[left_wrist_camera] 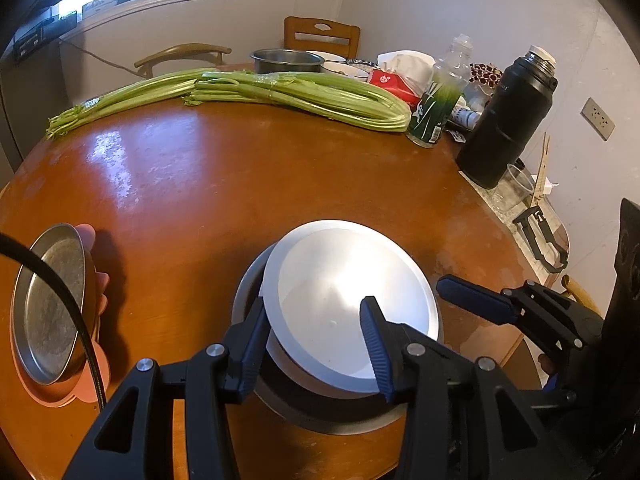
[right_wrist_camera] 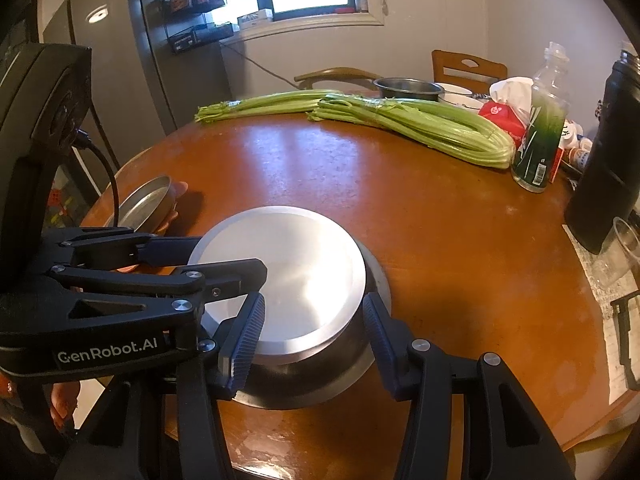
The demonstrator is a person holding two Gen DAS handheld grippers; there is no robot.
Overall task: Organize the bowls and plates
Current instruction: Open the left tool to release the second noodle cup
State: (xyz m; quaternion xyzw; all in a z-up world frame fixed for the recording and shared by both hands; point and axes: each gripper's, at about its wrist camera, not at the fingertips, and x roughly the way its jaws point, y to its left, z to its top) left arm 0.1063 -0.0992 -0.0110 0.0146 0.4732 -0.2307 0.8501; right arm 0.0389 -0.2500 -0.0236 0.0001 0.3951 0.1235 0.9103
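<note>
Left wrist view: left gripper (left_wrist_camera: 316, 344) jaws pinch the near rim of a round matte steel plate (left_wrist_camera: 352, 284), tilted on an upturned steel bowl (left_wrist_camera: 316, 412) near the table (left_wrist_camera: 248, 176) front edge. Shallow metal dish (left_wrist_camera: 50, 304) on a pink plate (left_wrist_camera: 86, 384) at far left.

Right wrist view: right gripper (right_wrist_camera: 314, 340) jaws straddle the same steel plate (right_wrist_camera: 296, 276) rim, spread, no clear contact. Left gripper (right_wrist_camera: 224, 264) sits on the plate's left edge.

Counted: two celery bunches (left_wrist_camera: 224, 92), one black flask (left_wrist_camera: 508, 120), two chairs (left_wrist_camera: 322, 36), one steel pot (left_wrist_camera: 286, 60).
</note>
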